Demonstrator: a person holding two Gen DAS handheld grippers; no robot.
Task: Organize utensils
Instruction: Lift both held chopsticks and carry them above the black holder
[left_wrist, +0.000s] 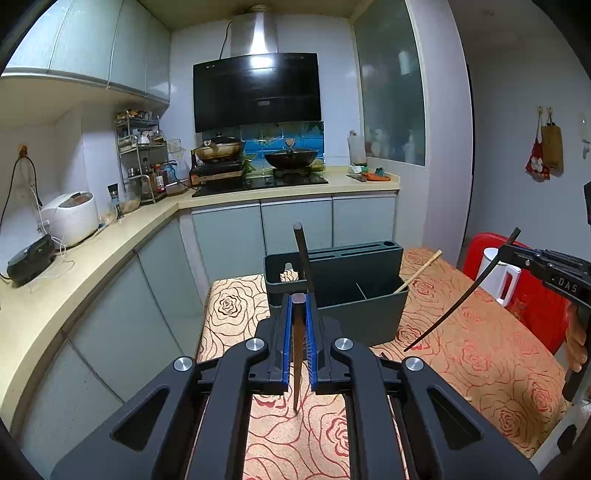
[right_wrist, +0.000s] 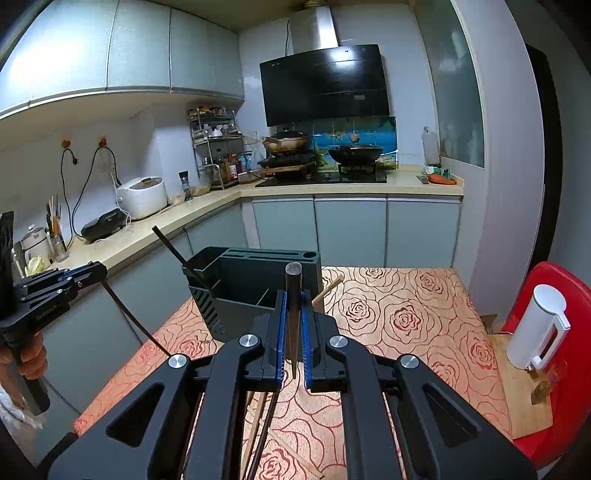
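Two grippers up at once here, each with a chopstick. In the left wrist view the left gripper (left_wrist: 299, 306) sits low centre, its blue-lined jaws clamped narrow on a dark brown chopstick (left_wrist: 303, 258) that stands nearly upright, blunt end up and thin tip hanging just above the rose-patterned counter (left_wrist: 480, 350). At the right edge of that same view the right gripper (left_wrist: 517, 253) comes in, jaws pinched on a second dark chopstick (left_wrist: 458, 306) that slants down to the left.

Switch to the right wrist view: that second chopstick (right_wrist: 293, 306) now stands upright between the closed jaws at centre. The left gripper (right_wrist: 99, 271) shows at the left edge, a hand (right_wrist: 31, 356) wrapped round its grip.

Just beyond both grippers stands the dark grey utensil holder (left_wrist: 365, 317), on the counter. A pale wooden chopstick (left_wrist: 417, 271) leans out of its right compartment. More chopsticks (right_wrist: 258, 424) lie loose on the counter at the bottom of the right wrist view. A white kettle (right_wrist: 539, 328) stands at the right.
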